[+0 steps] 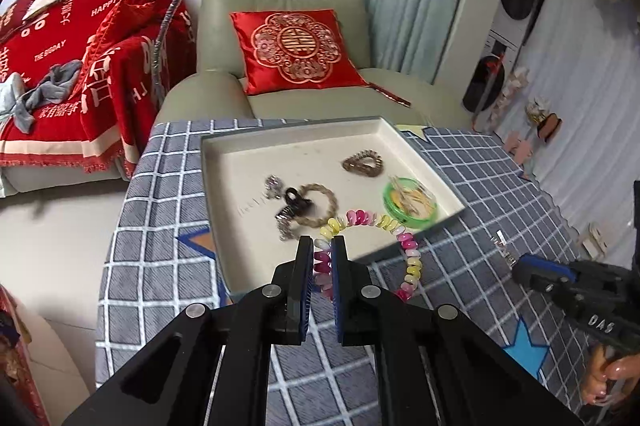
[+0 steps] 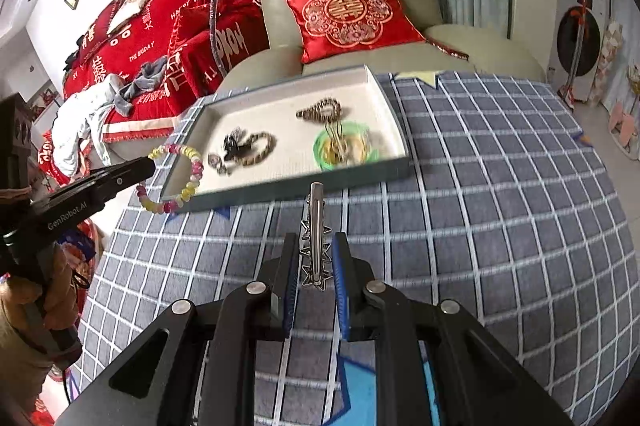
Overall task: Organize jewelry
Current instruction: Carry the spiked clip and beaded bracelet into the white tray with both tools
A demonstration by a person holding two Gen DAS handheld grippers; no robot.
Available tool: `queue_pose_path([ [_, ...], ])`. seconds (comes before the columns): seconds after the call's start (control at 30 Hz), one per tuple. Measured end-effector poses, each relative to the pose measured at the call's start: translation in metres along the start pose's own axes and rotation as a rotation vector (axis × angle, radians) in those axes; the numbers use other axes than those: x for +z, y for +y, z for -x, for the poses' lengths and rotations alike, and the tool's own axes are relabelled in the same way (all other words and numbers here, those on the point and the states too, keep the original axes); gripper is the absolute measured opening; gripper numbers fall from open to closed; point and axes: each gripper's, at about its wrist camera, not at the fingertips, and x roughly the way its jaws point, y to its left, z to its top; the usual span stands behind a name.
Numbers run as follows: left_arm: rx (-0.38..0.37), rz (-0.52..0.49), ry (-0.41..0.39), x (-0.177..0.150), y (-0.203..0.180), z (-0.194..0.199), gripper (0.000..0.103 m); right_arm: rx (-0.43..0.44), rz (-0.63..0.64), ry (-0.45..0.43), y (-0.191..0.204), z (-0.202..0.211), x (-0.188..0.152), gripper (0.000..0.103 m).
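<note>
My left gripper [image 1: 322,244] is shut on a pink-and-yellow beaded bracelet [image 1: 374,220] and holds it above the near edge of the shallow white tray [image 1: 248,154]; the bracelet [image 2: 188,178] also shows in the right wrist view at the tray's left corner. My right gripper [image 2: 316,240] is shut on a silver hair clip with star shapes [image 2: 316,238], held above the checked tablecloth in front of the tray [image 2: 280,186]. In the tray lie a brown bead bracelet [image 1: 363,164], a braided ring with a black claw clip [image 1: 296,204] and a green bangle [image 1: 408,202].
The table has a grey-blue checked cloth [image 2: 500,186] with star patches. A green armchair with a red cushion [image 1: 294,50] stands behind the table. A sofa under a red blanket [image 1: 60,66] is at the left. The right gripper [image 1: 560,278] shows at the right of the left wrist view.
</note>
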Motion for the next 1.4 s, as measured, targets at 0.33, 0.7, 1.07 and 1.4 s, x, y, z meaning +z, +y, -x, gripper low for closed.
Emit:
queue_pose_path([
  [0.33,0.053,0.056,0.03,0.02,0.029,-0.04,0.023,0.054,-0.021,0.008,-0.001,-0.035,0.05,0.018],
  [0.7,0.117,0.078,0.052,0.043,0.043,-0.085,0.023,0.084,-0.021,0.019,0.013,-0.095,0.096,0.018],
  [1.07,0.157,0.045,0.082,0.042,0.042,-0.111,0.023,0.076,-0.011,0.063,0.018,-0.145,0.103,0.018],
  [1.4,0.179,0.012,0.105,0.036,0.039,-0.123,0.023,0.066,-0.002,0.101,0.022,-0.172,0.097,0.018],
])
